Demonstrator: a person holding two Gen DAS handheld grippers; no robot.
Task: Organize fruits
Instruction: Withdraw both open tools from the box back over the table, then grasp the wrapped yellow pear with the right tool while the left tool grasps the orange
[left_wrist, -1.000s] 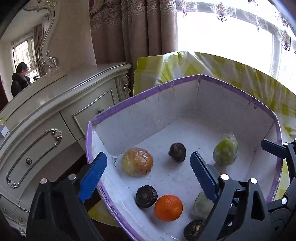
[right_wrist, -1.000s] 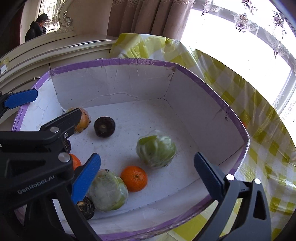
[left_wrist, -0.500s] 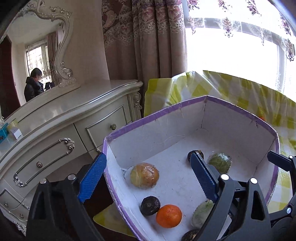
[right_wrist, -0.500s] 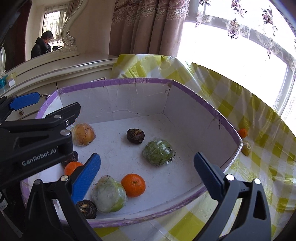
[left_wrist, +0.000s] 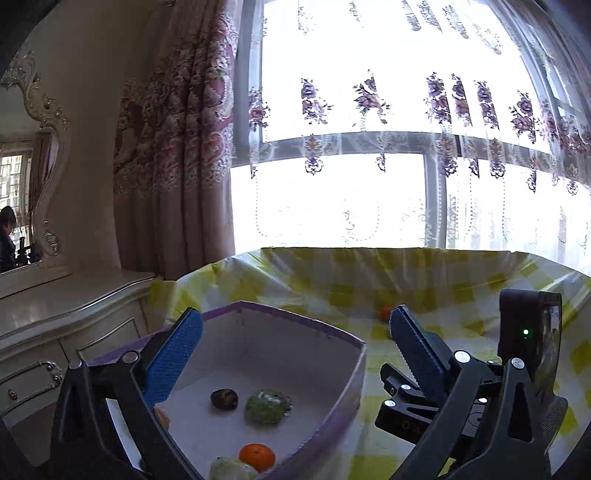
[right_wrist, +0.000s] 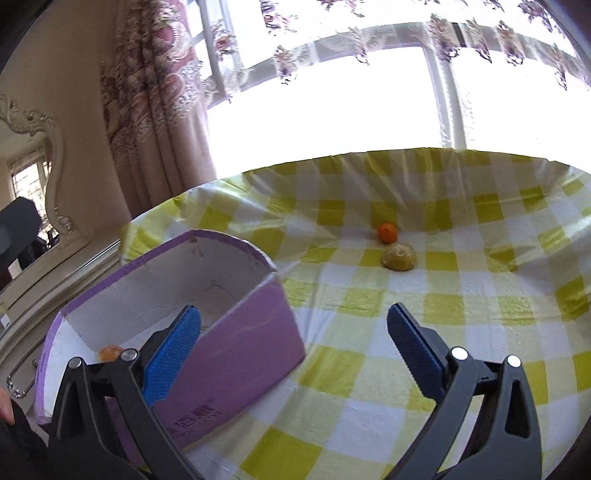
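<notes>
Showing blurred white print, purple box (right_wrist: 236, 354) side, unreadable

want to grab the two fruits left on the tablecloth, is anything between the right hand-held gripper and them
Nothing visible. The right hand-held gripper is open and empty, and only bare checked tablecloth lies between it and the orange and the wrapped yellowish fruit. The purple box sits off to the left.
</notes>
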